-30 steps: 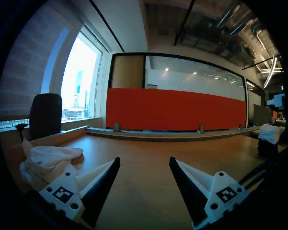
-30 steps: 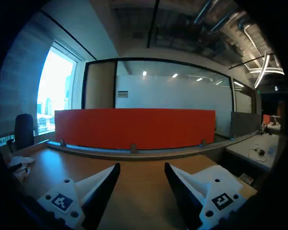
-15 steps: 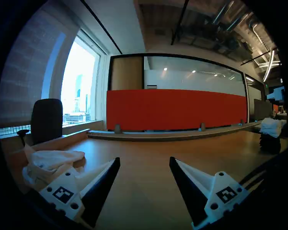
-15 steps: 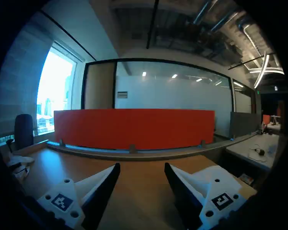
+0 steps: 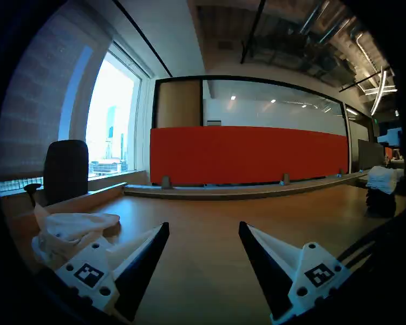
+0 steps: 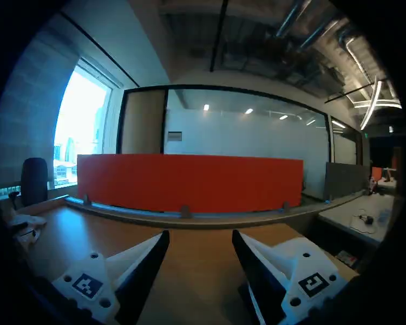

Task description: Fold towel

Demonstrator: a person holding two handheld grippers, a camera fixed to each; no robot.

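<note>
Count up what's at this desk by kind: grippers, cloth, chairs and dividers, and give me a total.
Grippers: 2, left gripper and right gripper, both open
Towel: 1, crumpled
White bundle: 1, far off, kind unclear
Chair: 1, black
Divider: 1, red
Total: 6

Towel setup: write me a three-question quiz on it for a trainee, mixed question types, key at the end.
1. True or false: the left gripper is shut on the towel.
2. The towel lies: A) folded flat, B) crumpled in a heap, C) rolled into a tube.
3. Which colour is the panel beyond the table?
Key: 1 false; 2 B; 3 red.
</note>
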